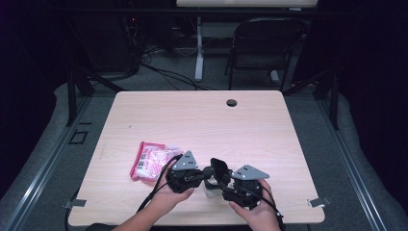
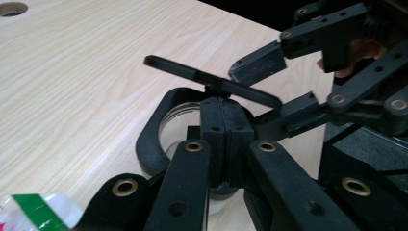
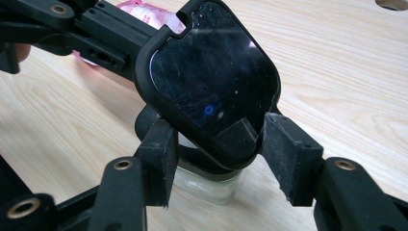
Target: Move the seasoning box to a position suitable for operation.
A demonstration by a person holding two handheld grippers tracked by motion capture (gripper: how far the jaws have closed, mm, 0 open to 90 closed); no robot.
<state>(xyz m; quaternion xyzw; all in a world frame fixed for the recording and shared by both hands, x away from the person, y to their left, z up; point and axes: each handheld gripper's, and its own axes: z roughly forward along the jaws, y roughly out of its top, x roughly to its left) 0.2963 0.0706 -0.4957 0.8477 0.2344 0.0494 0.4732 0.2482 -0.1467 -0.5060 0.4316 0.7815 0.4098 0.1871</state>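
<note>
A small clear jar (image 1: 209, 191) with a black collar (image 2: 154, 139) and a hinged black lid (image 3: 211, 82) stands near the table's front edge. The lid (image 1: 220, 168) is tilted up and open. My left gripper (image 2: 223, 139) is shut on the collar beside the hinge, its pads pressed together; in the high view this left gripper (image 1: 204, 174) reaches in from the jar's left. My right gripper (image 3: 223, 154) stands open with one finger on each side of the lid's lower edge, above the glass (image 3: 207, 185). From the left gripper's camera the right gripper (image 2: 274, 91) comes in from the right.
A pink and white packet (image 1: 153, 160) lies just left of the left hand, and its corner (image 2: 38, 211) is close to that gripper. The wooden table (image 1: 202, 120) has a round hole (image 1: 232, 102) near its far edge. A folding chair (image 1: 264, 43) stands beyond the table.
</note>
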